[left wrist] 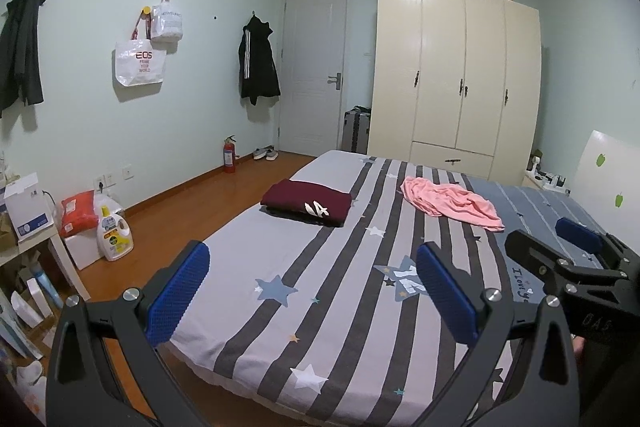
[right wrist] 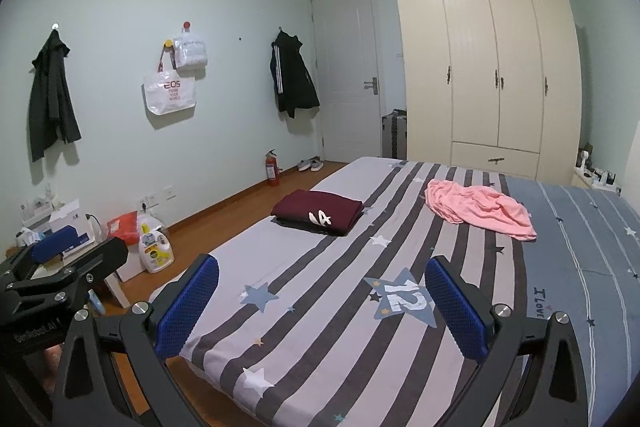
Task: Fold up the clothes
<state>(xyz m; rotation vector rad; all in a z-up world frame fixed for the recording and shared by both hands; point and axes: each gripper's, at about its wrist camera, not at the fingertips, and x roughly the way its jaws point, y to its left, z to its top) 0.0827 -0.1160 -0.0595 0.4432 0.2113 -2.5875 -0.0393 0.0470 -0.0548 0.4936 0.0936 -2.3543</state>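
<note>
A crumpled pink garment [left wrist: 454, 205] [right wrist: 482, 209] lies on the far right part of the striped bed [left wrist: 320, 307] [right wrist: 320, 327]. A folded maroon garment [left wrist: 308, 207] [right wrist: 318, 213] with white lettering lies to its left near the bed's left edge. My left gripper [left wrist: 312, 291] is open and empty above the near end of the bed. My right gripper [right wrist: 322, 305] is open and empty beside it; it also shows in the left wrist view [left wrist: 560, 247]. Both are well short of the clothes.
A cream wardrobe [left wrist: 452, 75] stands past the bed, next to a white door [left wrist: 314, 67]. Left of the bed are wooden floor [left wrist: 180, 219], a detergent bottle [left wrist: 114, 235], a fire extinguisher [left wrist: 229, 155] and a cluttered white table [left wrist: 24, 251]. Jackets and bags hang on the wall.
</note>
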